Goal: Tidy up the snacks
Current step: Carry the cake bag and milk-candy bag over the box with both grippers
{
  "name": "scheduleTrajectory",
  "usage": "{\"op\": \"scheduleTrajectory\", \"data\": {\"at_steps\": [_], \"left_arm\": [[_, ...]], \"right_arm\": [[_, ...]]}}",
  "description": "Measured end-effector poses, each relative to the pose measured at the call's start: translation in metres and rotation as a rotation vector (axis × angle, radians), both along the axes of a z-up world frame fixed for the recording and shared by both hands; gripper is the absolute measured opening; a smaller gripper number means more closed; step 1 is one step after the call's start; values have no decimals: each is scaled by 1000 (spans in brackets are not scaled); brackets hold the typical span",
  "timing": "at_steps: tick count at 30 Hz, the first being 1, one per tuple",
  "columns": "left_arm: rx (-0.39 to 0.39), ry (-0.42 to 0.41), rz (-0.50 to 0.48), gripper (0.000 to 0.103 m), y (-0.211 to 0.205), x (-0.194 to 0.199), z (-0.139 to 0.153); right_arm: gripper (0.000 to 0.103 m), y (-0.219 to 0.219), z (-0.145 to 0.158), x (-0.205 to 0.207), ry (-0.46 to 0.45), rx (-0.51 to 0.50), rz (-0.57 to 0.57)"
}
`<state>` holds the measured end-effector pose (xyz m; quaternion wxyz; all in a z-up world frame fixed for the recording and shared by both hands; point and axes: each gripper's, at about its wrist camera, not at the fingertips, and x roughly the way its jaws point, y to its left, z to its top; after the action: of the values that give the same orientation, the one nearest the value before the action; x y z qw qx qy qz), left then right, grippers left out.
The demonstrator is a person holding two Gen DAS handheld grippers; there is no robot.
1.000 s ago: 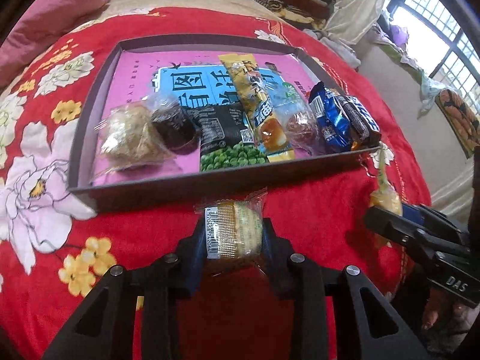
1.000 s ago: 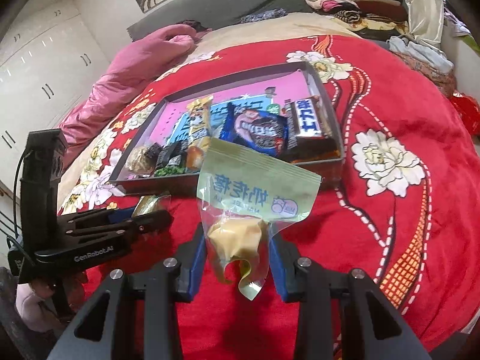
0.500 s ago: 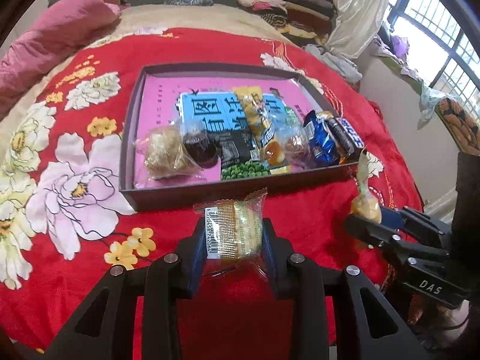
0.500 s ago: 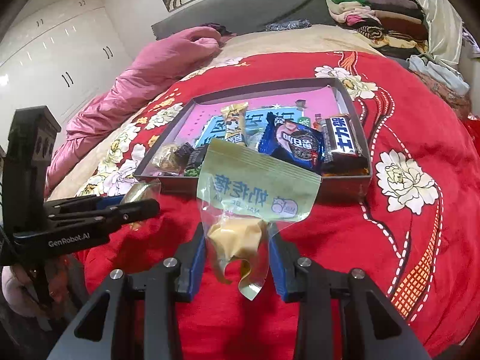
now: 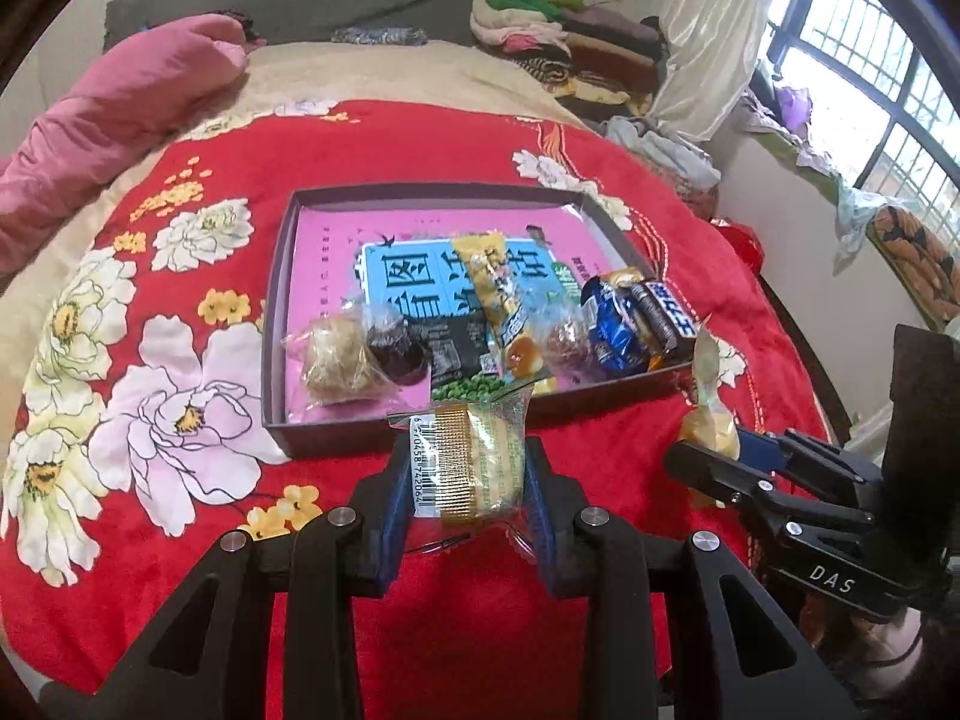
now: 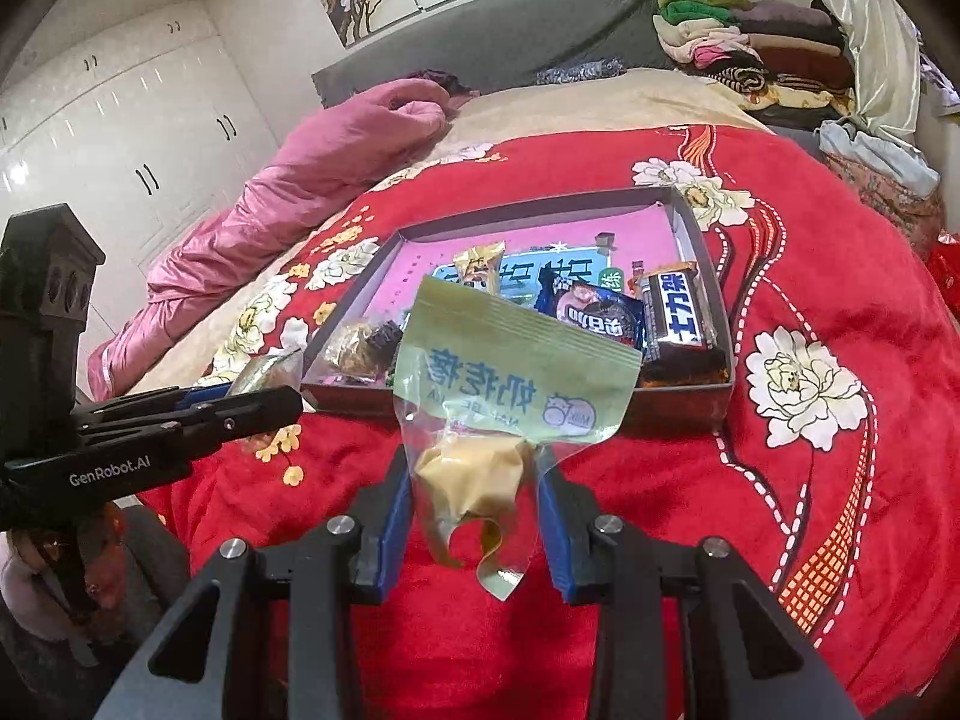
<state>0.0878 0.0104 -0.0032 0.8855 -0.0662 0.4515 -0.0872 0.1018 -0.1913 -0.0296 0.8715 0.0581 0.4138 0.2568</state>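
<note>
Now my left gripper (image 5: 468, 474) sits higher than a second ago, the tray (image 5: 336, 438) smaller and farther below it. Its pads clamp a wrapped cake (image 5: 474, 465); my right gripper (image 6: 474, 480) pinches a green-topped candy bag (image 6: 510, 372). Both snacks hang over the red blanket (image 5: 600, 456), just short of the tray's near wall. The tray's far half lies bare.
</note>
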Motion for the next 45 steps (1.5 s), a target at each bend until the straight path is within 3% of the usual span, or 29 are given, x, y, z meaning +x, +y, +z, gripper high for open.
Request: {"op": "scheduleTrajectory", "data": {"at_steps": [22,45], "left_arm": [[-4,-53,59,35,5,24,19],[30,3,84,35,-7,70,-18]], "right_arm": [[38,-24,30,19,-99,41,-53],[38,-33,20,63,-106,37,-95]]}}
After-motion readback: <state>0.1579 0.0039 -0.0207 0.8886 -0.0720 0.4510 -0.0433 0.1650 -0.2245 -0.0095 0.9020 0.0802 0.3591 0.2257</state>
